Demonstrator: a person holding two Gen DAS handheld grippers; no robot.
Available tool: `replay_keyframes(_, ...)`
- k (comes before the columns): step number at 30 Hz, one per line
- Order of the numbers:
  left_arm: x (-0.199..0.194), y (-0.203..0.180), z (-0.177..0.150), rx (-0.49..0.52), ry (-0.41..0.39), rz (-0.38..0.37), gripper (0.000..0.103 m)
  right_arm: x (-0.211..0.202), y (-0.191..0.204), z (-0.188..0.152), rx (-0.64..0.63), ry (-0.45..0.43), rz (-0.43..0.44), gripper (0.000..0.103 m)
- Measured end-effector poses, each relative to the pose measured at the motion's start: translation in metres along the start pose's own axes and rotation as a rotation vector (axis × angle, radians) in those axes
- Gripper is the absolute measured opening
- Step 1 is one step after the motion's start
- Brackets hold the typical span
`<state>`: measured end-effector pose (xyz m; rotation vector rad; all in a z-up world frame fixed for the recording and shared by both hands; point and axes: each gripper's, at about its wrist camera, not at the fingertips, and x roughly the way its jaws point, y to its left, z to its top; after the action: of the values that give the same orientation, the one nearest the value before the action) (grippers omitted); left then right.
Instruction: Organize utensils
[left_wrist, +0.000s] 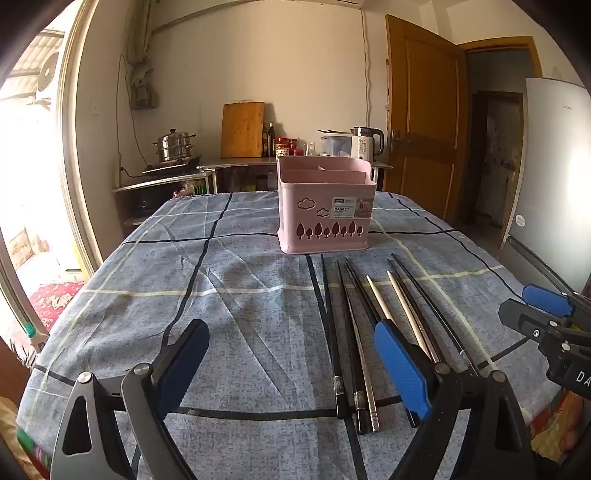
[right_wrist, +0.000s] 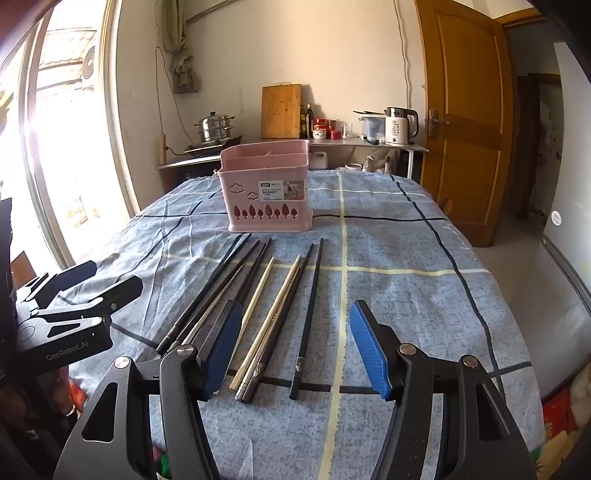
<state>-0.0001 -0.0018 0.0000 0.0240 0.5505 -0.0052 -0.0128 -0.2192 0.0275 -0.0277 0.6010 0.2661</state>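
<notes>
Several chopsticks (left_wrist: 354, 332) (right_wrist: 266, 306), black, pale wood and metal, lie side by side on the blue checked tablecloth, tips toward a pink divided basket (left_wrist: 325, 210) (right_wrist: 266, 192) standing further back. My left gripper (left_wrist: 291, 343) is open just above the cloth; its right finger hangs over the middle chopsticks, nothing between the pads. My right gripper (right_wrist: 295, 336) is open too, low over the handle ends, with a few chopsticks lying on the cloth between its fingers, untouched. Each gripper shows at the edge of the other's view, the right gripper (left_wrist: 550, 321) and the left gripper (right_wrist: 74, 295).
The table (left_wrist: 147, 295) (right_wrist: 406, 295) drops off at its near and side edges. Behind it stand a counter with a steamer pot (left_wrist: 174, 146), cutting board (right_wrist: 280, 110) and kettle (right_wrist: 400, 125). A wooden door (left_wrist: 424, 122) and a fridge (left_wrist: 554, 177) are to the right.
</notes>
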Motion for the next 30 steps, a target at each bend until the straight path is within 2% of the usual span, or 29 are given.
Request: replay_keyframes(30, -0.001, -0.001, -0.005, -0.010, 0.000, -0.035, 0.092, 0.000, 0.000, -0.001, 0.005, 0.013, -0.030, 0.062)
